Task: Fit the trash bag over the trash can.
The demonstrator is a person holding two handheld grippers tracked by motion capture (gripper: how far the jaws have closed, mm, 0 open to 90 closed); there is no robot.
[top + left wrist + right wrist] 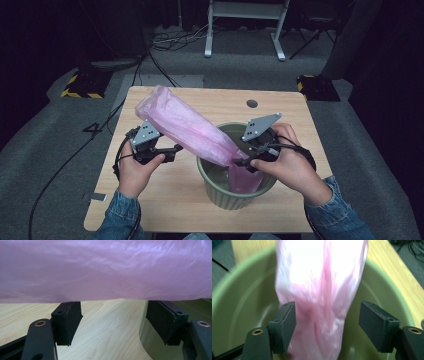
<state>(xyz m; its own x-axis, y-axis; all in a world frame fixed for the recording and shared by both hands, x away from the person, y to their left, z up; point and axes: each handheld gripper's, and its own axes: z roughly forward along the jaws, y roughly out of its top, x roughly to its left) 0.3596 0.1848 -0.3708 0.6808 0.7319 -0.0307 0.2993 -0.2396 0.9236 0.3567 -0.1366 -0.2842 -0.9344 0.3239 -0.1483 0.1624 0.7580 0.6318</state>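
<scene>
A long pink plastic bag [185, 125] slants from the table's back left down into a green bin [235, 197] at the front right. Its lower end hangs inside the bin. My right gripper [240, 162] is at the bin's mouth and stands open. In the right gripper view the bag [322, 290] hangs between the jaws of the right gripper [327, 325], close to the left pad and clear of the right one. My left gripper [177, 148] is open beside the bin. In the left gripper view the bag [105, 270] stretches just past the tips of the left gripper [115, 325].
The wooden table [280, 115] has a small round hole [252, 103] near its back edge. A white tag [98, 197] lies at the front left corner. Cables run over the grey floor to the left, and a white frame [245, 15] stands behind.
</scene>
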